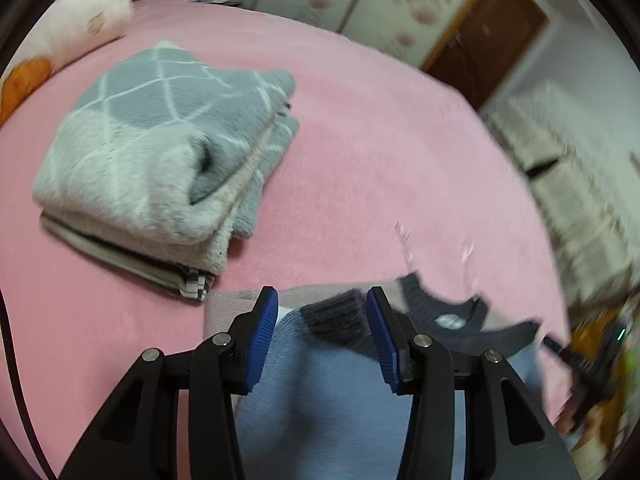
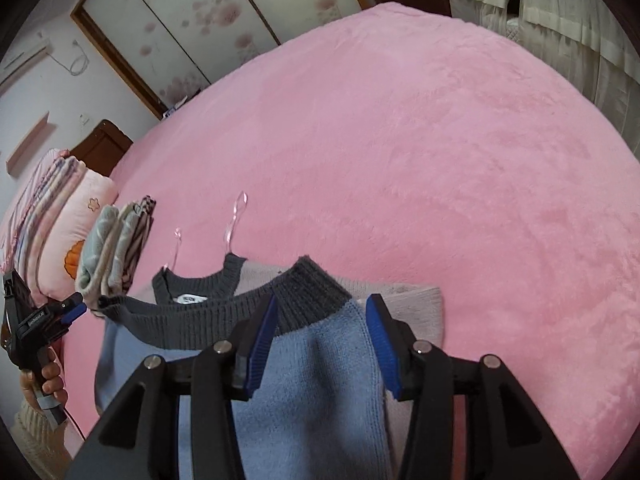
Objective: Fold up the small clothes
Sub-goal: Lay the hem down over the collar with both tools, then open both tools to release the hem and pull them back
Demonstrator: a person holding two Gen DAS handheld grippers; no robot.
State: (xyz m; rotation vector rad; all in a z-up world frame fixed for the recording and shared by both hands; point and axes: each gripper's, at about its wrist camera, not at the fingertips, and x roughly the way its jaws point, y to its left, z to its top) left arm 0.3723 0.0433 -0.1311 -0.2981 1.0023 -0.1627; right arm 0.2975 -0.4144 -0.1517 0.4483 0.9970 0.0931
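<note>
Two grippers up, both with jaws spread, nothing between the pads. My left gripper (image 1: 322, 320) sits over a blue sleeve (image 1: 320, 380) of the sweater (image 1: 452, 320), dark ribbed cuff (image 1: 340, 316) lying in the gap. My right gripper (image 2: 322, 320) is the same over the other blue sleeve (image 2: 312, 380), grey cuff (image 2: 308, 292) between its fingers; can't tell if either touches the knit. Sweater lies flat on the pink blanket (image 2: 420, 160), collar and label away from me, on top of a pale pink garment (image 2: 416, 304). Clear hanger loops (image 2: 236, 216) stick out past the collar. Further left, a folded stack (image 1: 160, 152), grey diamond-pattern fleece on top. Beyond it, pillows (image 2: 60, 216). Right edge of the left view is motion-blurred.
</note>
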